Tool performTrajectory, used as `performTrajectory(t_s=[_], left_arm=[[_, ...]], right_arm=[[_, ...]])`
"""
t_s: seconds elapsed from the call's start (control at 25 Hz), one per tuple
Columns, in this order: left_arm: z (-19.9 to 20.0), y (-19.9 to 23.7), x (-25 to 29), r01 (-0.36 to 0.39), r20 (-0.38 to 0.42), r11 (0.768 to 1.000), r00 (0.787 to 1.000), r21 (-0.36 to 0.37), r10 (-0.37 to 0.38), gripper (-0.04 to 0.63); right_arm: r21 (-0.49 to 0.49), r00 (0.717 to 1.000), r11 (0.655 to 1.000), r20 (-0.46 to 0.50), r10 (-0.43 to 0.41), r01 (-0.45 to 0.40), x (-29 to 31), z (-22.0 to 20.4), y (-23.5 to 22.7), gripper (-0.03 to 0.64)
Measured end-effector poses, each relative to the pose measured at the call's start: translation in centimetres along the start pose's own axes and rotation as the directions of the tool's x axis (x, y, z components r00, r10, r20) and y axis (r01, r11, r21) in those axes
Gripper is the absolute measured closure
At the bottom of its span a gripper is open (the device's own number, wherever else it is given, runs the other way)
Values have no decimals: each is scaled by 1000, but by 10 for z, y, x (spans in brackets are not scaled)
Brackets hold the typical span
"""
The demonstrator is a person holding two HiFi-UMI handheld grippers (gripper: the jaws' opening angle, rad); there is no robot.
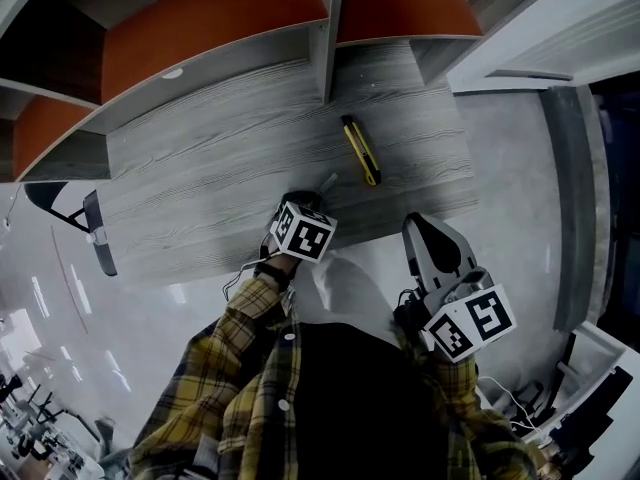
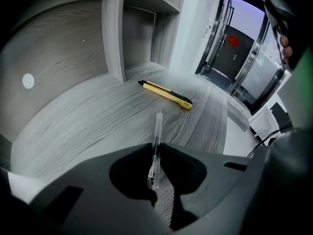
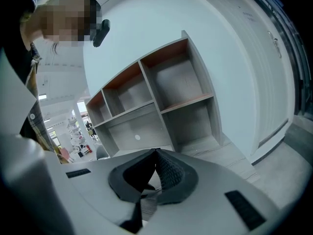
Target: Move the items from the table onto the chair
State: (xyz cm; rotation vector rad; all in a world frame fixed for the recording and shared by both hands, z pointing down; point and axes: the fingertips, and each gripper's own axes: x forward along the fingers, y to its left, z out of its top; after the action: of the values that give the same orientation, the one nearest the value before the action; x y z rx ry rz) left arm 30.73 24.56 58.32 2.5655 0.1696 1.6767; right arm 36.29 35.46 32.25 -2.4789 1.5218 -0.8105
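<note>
Over the near part of the grey wood-grain tabletop (image 1: 200,178): the left gripper (image 2: 157,146), fingers drawn in to a narrow slit and pressed on a clear pen (image 2: 158,126). Pinches the slim barrel from both sides, the pen's front end poking out ahead toward the shelf unit (image 1: 327,38) and its reddish back end sitting in the dark hollow behind the fingertips. Cannot tell whether the pen rests on the wood or hangs just above it (the head view shows only its tip, over the tabletop, past the marker cube).

Further ahead and a little to the right, apart from the pen's tip: a yellow utility knife (image 1: 361,151) with a black end, flat on the tabletop, lying at a slant near the foot of the shelf unit's upright divider.

To the right, off the tabletop's near edge and above the pale floor (image 1: 150,308): the right gripper (image 3: 155,152), fingers fully together, ribbed pads meeting at the tips, nothing between them. Looks across toward the open shelf compartments, some backed in orange.

Low in the head view: plaid sleeves (image 1: 240,338) leading up to both grippers.
</note>
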Motion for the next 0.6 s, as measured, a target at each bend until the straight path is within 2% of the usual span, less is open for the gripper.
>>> performTrajectory(t_s=[0.2,0.36,0.48,0.6], left_arm=[[10,4,-21,15,75,998,997,-53,-11,543],[16,14,-50,6,144,994,989,-110,10,543],[17,29,-79,-12,206,984,977,-176,49,543],[17,52,-115,-29,282,964,954,-263,105,543]], right_arm=[[-14,999,999,8,32,-32,4,3,6,599],[-38,996,996,10,83,-83,11,6,17,599],[-73,987,984,1,161,-160,23,8,34,600],[-111,968,962,-20,249,-249,39,10,56,599]])
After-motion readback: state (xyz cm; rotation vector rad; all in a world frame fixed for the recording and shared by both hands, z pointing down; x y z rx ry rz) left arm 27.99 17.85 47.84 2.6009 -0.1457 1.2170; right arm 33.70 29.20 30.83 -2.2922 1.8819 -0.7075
